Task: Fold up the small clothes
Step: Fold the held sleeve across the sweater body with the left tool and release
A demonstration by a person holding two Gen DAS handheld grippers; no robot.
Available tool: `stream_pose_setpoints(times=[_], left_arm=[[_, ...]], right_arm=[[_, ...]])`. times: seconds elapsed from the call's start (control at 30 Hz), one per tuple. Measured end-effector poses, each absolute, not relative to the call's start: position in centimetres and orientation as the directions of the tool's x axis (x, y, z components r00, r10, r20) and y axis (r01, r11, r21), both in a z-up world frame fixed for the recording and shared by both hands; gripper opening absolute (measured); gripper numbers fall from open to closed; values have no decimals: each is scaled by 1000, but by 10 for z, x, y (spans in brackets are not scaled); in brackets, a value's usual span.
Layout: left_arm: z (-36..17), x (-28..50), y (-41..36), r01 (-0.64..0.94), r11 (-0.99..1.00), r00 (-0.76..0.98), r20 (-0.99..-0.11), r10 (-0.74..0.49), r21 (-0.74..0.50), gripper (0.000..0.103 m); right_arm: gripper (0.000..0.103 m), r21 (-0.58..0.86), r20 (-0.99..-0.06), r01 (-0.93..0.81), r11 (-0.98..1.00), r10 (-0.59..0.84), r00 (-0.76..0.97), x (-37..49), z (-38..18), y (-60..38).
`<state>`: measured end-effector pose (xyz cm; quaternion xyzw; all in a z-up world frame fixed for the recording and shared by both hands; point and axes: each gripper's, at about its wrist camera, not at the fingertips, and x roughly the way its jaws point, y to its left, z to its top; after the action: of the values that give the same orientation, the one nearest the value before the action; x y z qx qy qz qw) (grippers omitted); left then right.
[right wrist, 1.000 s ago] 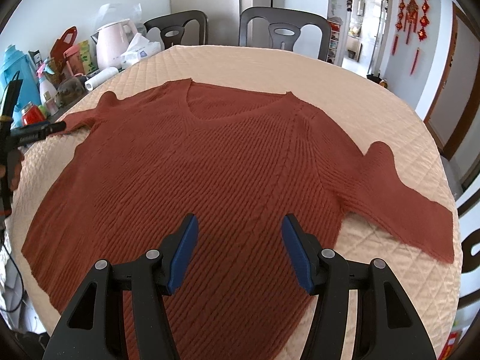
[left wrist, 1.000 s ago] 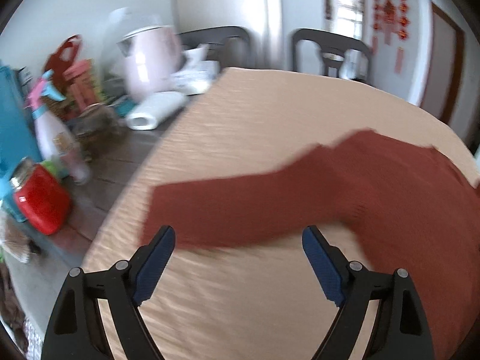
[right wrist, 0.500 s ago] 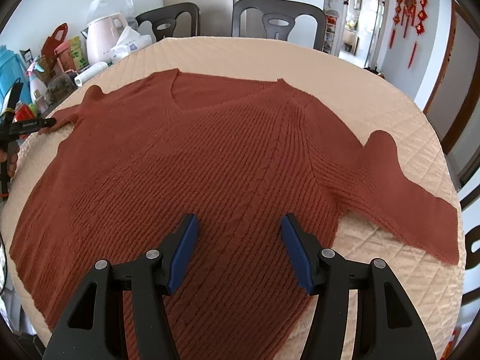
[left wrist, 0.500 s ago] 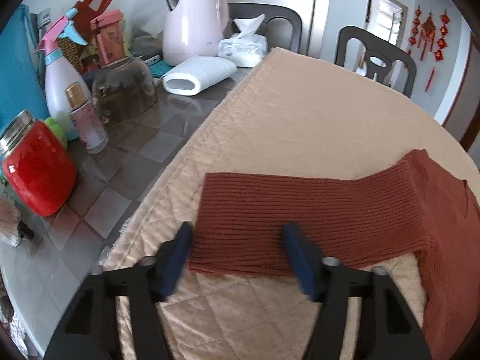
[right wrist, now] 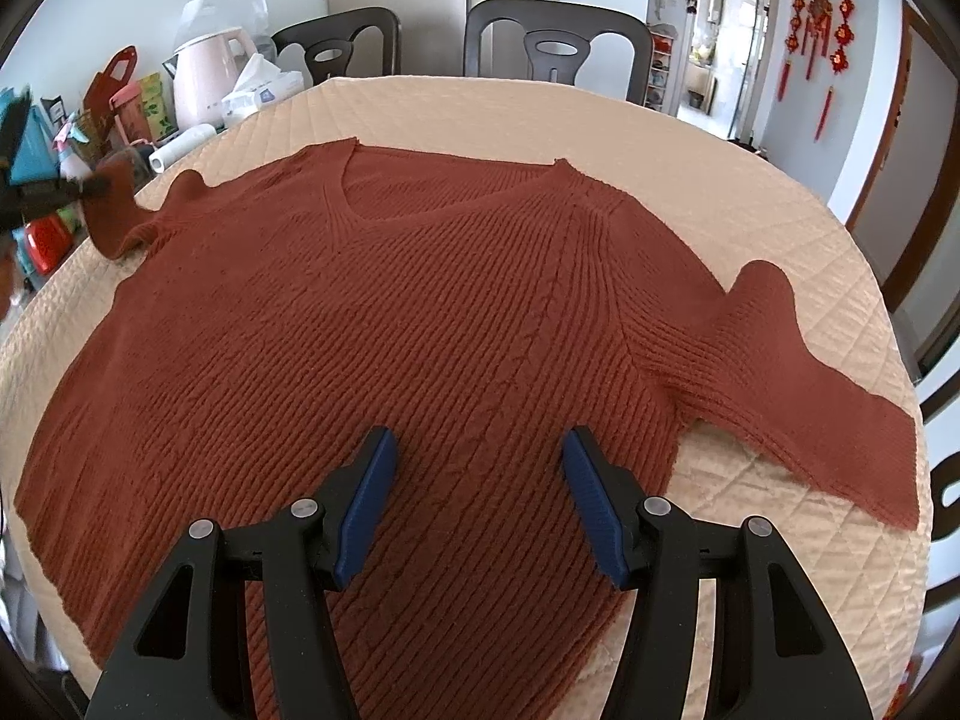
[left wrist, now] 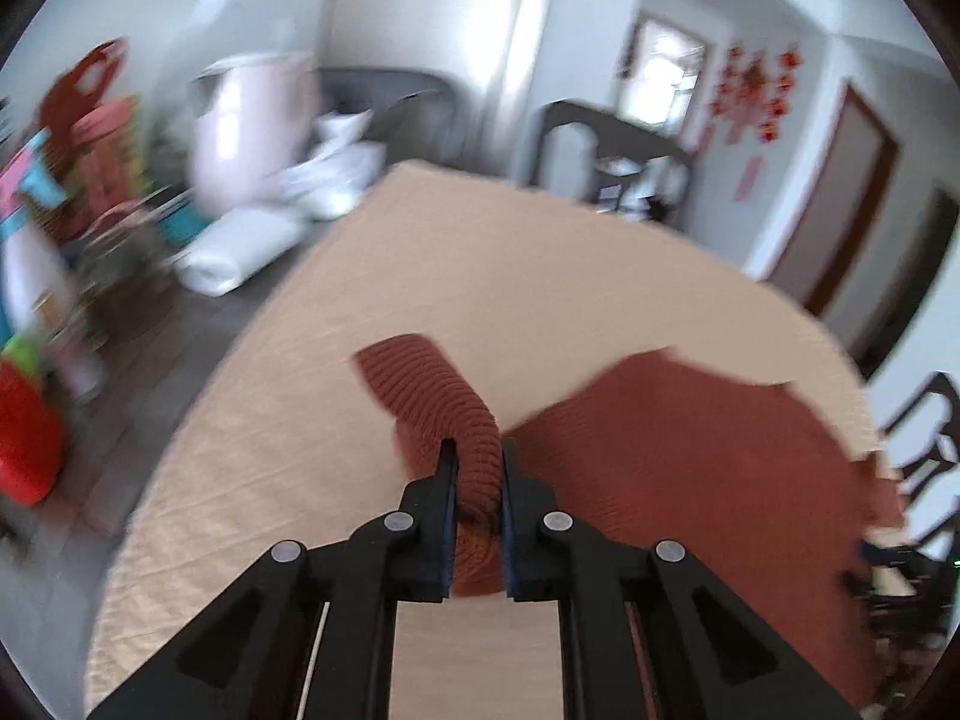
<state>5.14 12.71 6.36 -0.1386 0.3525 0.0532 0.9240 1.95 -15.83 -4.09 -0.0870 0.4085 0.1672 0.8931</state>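
Note:
A rust-red knitted sweater (right wrist: 420, 312) lies flat, front up, on the beige quilted table cover (right wrist: 540, 114). My left gripper (left wrist: 476, 450) is closing its jaws on the cuff end of the left sleeve (left wrist: 426, 384); the knit is pinched between the pads and lifted off the cover. From the right wrist view the same gripper (right wrist: 99, 185) shows at the far left with the raised sleeve (right wrist: 114, 216) hanging from it. My right gripper (right wrist: 477, 450) hovers open over the sweater's lower body, holding nothing. The right sleeve (right wrist: 810, 396) lies spread out towards the table's right edge.
Left of the cover the bare table holds a pink kettle (right wrist: 207, 81), a tissue pack (right wrist: 261, 90), a paper roll (right wrist: 180, 147), a red jar (right wrist: 42, 243) and bottles. Two dark chairs (right wrist: 552, 39) stand at the far side. A doorway is at the right.
My left gripper went from wide open around the sleeve end to clamped on it, then rose with it, so the sleeve now arches up. The right gripper stayed still and open.

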Motion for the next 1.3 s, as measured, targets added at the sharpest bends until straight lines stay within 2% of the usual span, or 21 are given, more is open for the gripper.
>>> stream_pose_setpoints(times=[0.2,0.47,0.53,0.6,0.77,0.97,1.13,1.23,1.3], left_arm=[[79,92,50,29,957,753,-623,-212,-290,13],[32,143,-29,211,895,590,-680,-436,-392,14],[28,141,-33,220,884,568,-682,-460,-413,19],[36,132,-27,240,869,576,-657,-486,-433,30],[62,108,7,237,894,670,-603,-434,-381,40],[45,110,52,91,960,704,-664,-250,-265,40],[23,118,70,50,958,692,-682,-236,-281,40],[14,119,69,67,944,692,-666,-278,-323,40],[9,119,68,76,938,690,-661,-295,-339,40]], right_arm=[[59,-21,-759,-370,929,226,611,19,-41,-158],[59,-10,-759,-370,929,234,608,20,-41,-159],[59,-9,-759,-370,929,234,608,20,-41,-159],[59,-10,-759,-370,929,234,608,20,-41,-159],[59,-6,-758,-370,929,237,607,20,-41,-159],[59,17,-762,-359,933,245,600,20,-30,-159],[59,138,-721,-392,909,364,589,38,-3,-144],[48,179,-734,-398,900,392,554,63,-5,-128],[37,229,-753,-394,890,419,508,88,-15,-117]])
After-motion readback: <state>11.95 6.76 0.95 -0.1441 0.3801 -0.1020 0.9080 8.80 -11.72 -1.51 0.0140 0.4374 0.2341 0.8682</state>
